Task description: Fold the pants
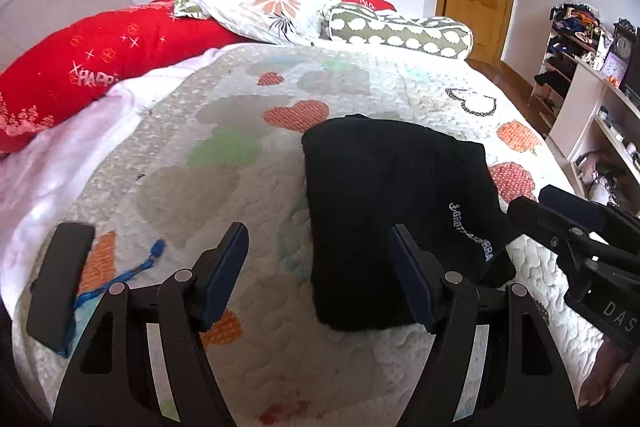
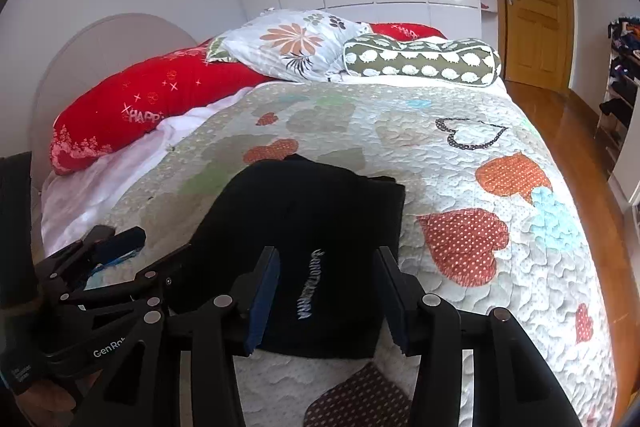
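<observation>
The black pants [image 1: 392,203] lie folded into a compact bundle on the quilted bed cover [image 1: 248,163], with white lettering near their front edge. In the right wrist view the pants [image 2: 312,227] lie just ahead of my right gripper [image 2: 326,279], which is open and empty, its jaws on either side of the bundle's near edge. My left gripper [image 1: 316,259] is open and empty, hovering at the pants' left front edge. The right gripper also shows at the right of the left wrist view [image 1: 560,215]. The left gripper shows at the left of the right wrist view [image 2: 116,243].
A black phone-like slab [image 1: 60,283] and a blue cord [image 1: 120,275] lie on the cover at the left. A red pillow [image 1: 100,59], a floral pillow [image 1: 264,7] and a green bolster [image 1: 400,31] sit at the headboard. Shelves [image 1: 588,95] stand right of the bed.
</observation>
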Motion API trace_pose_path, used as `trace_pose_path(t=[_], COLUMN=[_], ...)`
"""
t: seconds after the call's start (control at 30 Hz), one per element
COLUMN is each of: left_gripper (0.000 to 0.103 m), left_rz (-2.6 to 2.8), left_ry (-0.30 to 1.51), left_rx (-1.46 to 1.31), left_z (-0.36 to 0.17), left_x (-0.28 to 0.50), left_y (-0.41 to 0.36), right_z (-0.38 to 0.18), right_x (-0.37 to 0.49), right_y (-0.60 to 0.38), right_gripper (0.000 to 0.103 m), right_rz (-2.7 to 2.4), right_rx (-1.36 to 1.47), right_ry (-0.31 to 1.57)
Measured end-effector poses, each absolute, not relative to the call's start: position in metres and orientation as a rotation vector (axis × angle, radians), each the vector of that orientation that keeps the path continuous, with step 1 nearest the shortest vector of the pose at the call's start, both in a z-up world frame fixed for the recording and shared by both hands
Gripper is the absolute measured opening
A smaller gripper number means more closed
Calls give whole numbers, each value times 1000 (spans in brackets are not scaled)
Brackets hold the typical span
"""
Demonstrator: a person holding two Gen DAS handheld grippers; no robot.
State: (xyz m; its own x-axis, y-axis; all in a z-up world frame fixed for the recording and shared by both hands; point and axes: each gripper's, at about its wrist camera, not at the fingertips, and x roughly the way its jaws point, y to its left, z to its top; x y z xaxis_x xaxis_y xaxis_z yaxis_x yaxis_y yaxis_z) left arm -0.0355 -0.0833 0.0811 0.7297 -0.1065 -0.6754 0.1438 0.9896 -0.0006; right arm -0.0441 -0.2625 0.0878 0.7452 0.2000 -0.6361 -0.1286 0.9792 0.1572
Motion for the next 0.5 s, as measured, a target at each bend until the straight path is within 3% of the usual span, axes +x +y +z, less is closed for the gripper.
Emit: trace_pose_path(t=[0.5], left_gripper=[72], left_rz=[-129], left_ry=[674], left_rx=[43], left_z=[97], left_x=[-77], left_y=[-73], right_z=[98], right_x=[-84], right_y=[-256], right_gripper=[49], right_rz=[185], right_rx=[110], right_ry=[685])
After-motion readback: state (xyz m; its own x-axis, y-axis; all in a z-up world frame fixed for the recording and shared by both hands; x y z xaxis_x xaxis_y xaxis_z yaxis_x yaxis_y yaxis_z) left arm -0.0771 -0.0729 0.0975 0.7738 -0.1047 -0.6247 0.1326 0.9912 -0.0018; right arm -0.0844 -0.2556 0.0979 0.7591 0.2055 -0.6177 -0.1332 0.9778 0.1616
